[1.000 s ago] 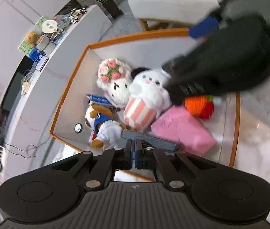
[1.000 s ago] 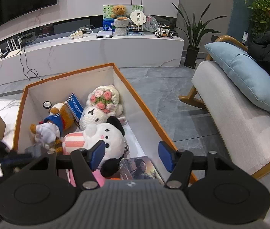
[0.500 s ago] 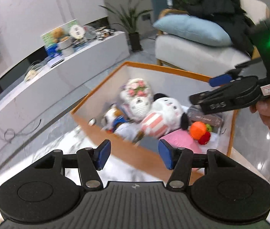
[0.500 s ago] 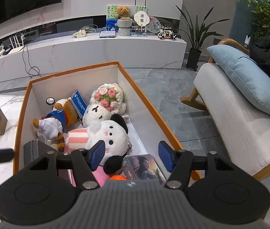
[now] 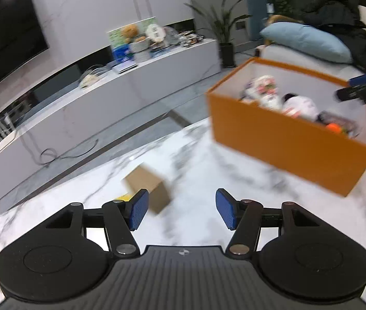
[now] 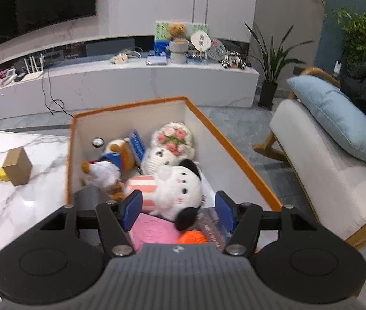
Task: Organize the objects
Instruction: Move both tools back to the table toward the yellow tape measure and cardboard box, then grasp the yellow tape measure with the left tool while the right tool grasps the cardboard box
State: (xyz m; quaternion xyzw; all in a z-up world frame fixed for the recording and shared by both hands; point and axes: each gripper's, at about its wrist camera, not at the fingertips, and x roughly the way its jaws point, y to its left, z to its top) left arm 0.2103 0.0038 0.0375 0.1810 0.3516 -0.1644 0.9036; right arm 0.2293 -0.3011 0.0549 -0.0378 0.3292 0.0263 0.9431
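The left gripper (image 5: 180,211) has swung away from the open orange cardboard box with white inner walls (image 5: 283,144) and now looks along the white marble tabletop (image 5: 203,155), its blue-padded jaws apart with nothing between them. A second ago it hung right over the box with its jaws together, so the jaws have just been opening; the flat grey block (image 6: 87,198) that lay under its closed tips then now sits against the box's near-left wall, which suggests that piece has been dropped off. Ahead of the left gripper, slightly to its left, is a small plain brown carton (image 5: 148,191) on the marble with something yellow (image 5: 124,196) just beside it; the picture is smeared by motion, so the yellow thing's shape cannot be read. In the right wrist view that same carton (image 6: 17,165) stands left of the box, well apart from it. The right gripper (image 6: 178,211) hovers over the near end of the box, tongs apart and empty, above a white plush with black ears and a pink striped body (image 6: 172,190), a pink flat pad (image 6: 152,231) and an orange knitted ball (image 6: 192,237). Farther in lie a brown plush dog in blue and white (image 6: 110,162) and a white crocheted doll topped with pink roses (image 6: 171,144). The box already holds most pieces, so the carton and its yellow neighbour look like the remaining work, probably for the left gripper.
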